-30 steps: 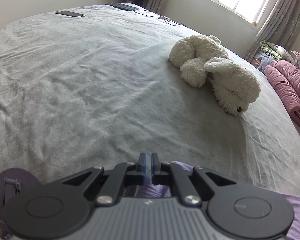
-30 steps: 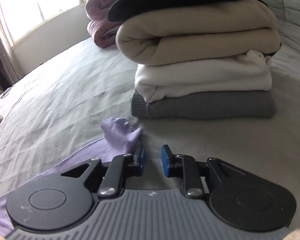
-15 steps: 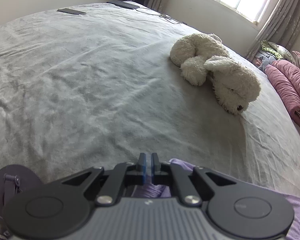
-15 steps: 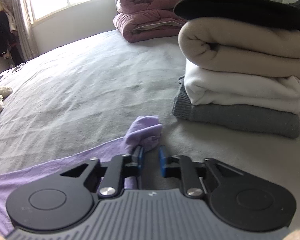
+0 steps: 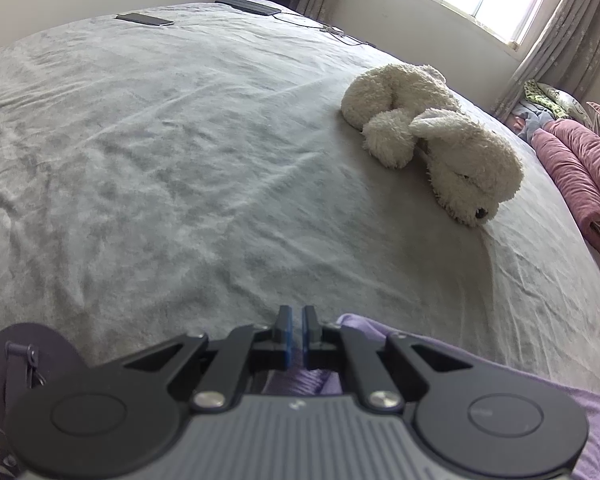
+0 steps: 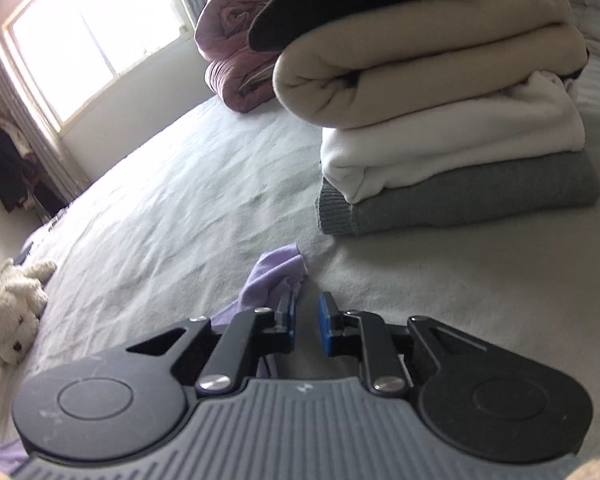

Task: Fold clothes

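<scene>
A lilac garment (image 5: 596,424) lies flat on the grey bed (image 5: 160,160) along the near edge. My left gripper (image 5: 296,322) is shut on a bunched fold of it, and pleats of the cloth show just behind the pads. In the right wrist view a crumpled corner of the same lilac garment (image 6: 272,276) rests against the left finger of my right gripper (image 6: 306,314). Its jaws are opening, and only grey sheet shows in the gap between the blue pads.
A stack of folded clothes (image 6: 452,152), grey, white, beige and black, stands close ahead on the right. A white plush dog (image 5: 432,136) lies mid-bed. Rolled pink quilts (image 5: 580,176) sit near the window side. A phone (image 5: 144,20) and a dark flat device (image 5: 248,6) lie at the far edge.
The right gripper's jaws narrowed by the lilac corner, then widened again, and its view has rolled and swung back toward the folded stack. The left gripper has kept still.
</scene>
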